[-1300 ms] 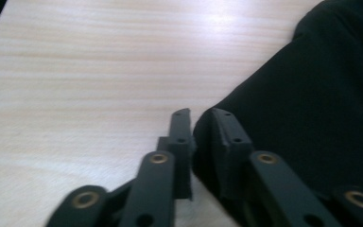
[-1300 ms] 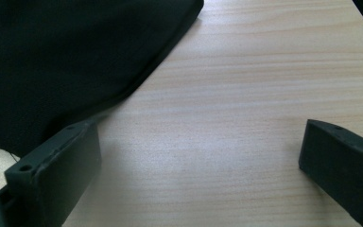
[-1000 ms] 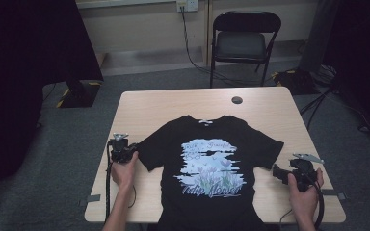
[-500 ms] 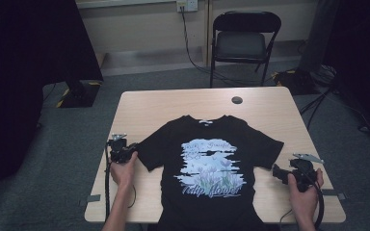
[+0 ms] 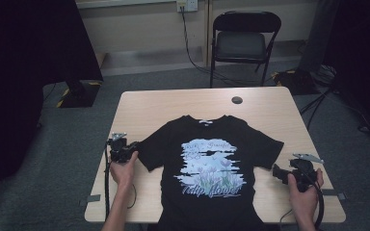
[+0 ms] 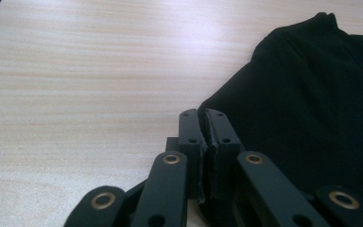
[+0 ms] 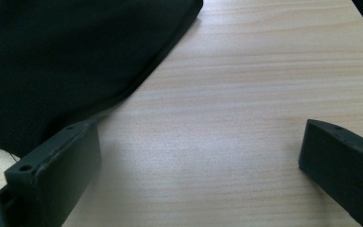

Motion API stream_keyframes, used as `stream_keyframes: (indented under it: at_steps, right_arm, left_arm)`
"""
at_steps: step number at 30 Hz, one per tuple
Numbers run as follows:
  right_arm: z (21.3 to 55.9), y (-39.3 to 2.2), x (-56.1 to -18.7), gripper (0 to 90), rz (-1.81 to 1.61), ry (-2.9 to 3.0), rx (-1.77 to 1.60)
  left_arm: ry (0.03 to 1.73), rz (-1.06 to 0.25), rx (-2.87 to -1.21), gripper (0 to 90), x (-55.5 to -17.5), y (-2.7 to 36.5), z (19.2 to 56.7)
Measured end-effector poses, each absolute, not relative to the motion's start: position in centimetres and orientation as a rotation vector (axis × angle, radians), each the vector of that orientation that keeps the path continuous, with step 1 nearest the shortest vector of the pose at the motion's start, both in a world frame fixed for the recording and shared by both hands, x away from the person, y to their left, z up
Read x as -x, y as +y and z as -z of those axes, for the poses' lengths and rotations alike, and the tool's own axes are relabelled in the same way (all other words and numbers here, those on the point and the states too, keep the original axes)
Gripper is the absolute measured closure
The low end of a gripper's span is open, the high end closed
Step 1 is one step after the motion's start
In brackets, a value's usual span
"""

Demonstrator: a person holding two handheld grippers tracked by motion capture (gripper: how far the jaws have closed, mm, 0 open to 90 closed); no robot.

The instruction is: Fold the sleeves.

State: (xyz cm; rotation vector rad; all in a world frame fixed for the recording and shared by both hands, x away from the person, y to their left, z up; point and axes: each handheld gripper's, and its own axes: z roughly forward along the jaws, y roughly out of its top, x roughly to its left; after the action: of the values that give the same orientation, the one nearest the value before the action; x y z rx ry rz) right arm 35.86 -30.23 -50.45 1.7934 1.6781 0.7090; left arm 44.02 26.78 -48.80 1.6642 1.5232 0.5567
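The black cotton T-shirt with a pale floral print (image 5: 207, 168) was laid flat, front up, on the light wooden worktop (image 5: 173, 106), presumably for folding. The left claw (image 6: 203, 124) was closed, nothing discernibly gripped, beside the sleeve edge. The right claw (image 7: 198, 156) was held wide open, empty.

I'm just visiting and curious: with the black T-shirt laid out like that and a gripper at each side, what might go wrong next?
The left gripper is shut beside the T-shirt sleeve; whether it holds cloth is unclear, so a pull may come away empty. The right gripper is open over bare table, so one-sided pulling could skew the shirt. Its bottom hem hangs over the near table edge and might slide.
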Motion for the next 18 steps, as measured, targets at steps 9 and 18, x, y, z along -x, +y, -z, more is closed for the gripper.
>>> stream_keyframes:
  at_steps: [9,18]
  right_arm:
    - [50.4,-30.2,-35.9,0.0,-0.709,1.678,-1.793]
    - [50.4,-30.2,-35.8,0.0,-0.708,1.677,-1.794]
  left_arm:
    - [1.474,-0.531,-1.675,86.5,-43.6,26.0,48.1]
    - [1.428,-0.507,-1.69,86.5,-43.2,24.9,47.4]
